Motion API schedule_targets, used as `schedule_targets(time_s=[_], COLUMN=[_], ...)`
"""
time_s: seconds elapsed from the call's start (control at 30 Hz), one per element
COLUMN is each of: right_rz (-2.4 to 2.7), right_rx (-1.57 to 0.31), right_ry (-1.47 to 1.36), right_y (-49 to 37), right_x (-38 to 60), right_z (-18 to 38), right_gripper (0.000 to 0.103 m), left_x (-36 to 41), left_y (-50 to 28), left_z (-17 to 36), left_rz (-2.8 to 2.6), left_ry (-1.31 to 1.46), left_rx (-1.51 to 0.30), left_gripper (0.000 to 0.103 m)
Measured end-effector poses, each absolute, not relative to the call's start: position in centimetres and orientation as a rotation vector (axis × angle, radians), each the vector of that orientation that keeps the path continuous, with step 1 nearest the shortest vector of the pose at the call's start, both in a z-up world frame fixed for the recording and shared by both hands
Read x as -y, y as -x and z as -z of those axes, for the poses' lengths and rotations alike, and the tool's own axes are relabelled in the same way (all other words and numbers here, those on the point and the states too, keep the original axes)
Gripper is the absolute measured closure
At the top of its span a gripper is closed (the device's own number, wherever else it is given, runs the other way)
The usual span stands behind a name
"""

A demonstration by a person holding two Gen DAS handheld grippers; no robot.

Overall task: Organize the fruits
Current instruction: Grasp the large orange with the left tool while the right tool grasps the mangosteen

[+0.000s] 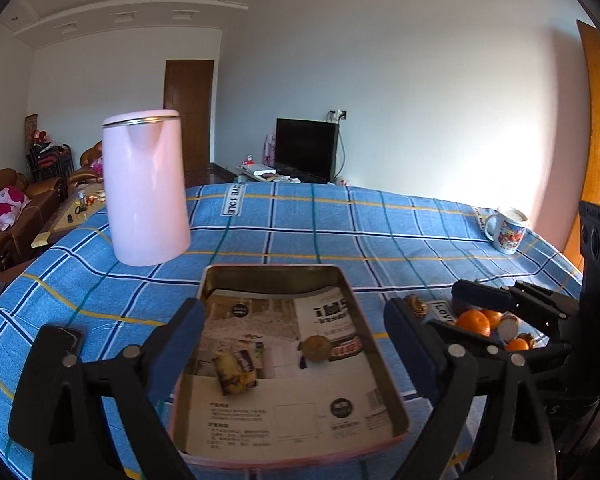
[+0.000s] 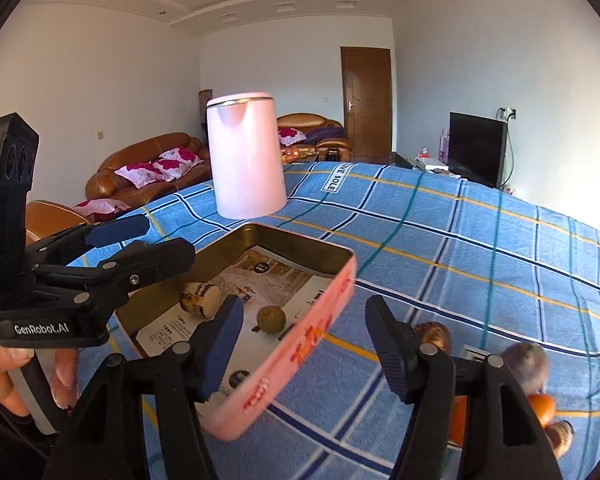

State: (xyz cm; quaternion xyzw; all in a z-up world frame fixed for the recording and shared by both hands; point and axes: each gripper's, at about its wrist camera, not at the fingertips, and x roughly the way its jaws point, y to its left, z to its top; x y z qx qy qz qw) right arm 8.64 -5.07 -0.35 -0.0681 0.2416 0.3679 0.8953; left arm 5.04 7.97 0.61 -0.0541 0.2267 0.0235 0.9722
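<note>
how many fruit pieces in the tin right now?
2. In the tin: a round brownish fruit mid-tray, right of centre, and a cut chunk to its left, nearer the left wall. Gripper fingers may hide more.

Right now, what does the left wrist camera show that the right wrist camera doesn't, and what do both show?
Only the left wrist view shows the white mug at the table's far right and clear oranges beside the tin. Only the right wrist view shows a hand holding the left gripper. Both show the pink kettle, the paper-lined tin with a round brown fruit inside, and the blue plaid cloth.
</note>
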Motion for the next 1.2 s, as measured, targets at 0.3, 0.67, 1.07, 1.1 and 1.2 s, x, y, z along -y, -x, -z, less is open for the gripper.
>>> schedule_targets(time_s=[0.3, 0.67, 1.07, 1.1, 1.2], right_rz=[-0.481, -0.375, -0.498, -0.497, -0.467], right_rx=[-0.453, -0.594, -0.732, -0.719, -0.662], right_ry=[0.082, 0.053, 0.137, 0.137, 0.104], right_y=[-5.3, -7.9, -9.0, -8.8, -8.2], right_x=[18.7, 23.7, 22.0, 22.0, 22.8], right_z=[1.7, 5.4, 6.5, 6.4, 6.0], right_gripper=[0.035, 0.043, 0.058, 0.058, 0.058], left_x=[1.6, 8.8, 11.1, 11.2, 11.6], left_y=[-6.5, -8.7, -8.9, -9.0, -9.4], left_z=[0.8, 3.2, 4.1, 4.1, 4.5], left_rz=[0.152, 0.249, 0.31, 0.313, 0.323], left_ry=[0.04, -0.028, -0.056, -0.056, -0.059], left_rx=[-0.526, -0.619, -0.654, -0.657, -0.676], left_gripper=[0.01, 0.01, 0.01, 0.01, 0.014])
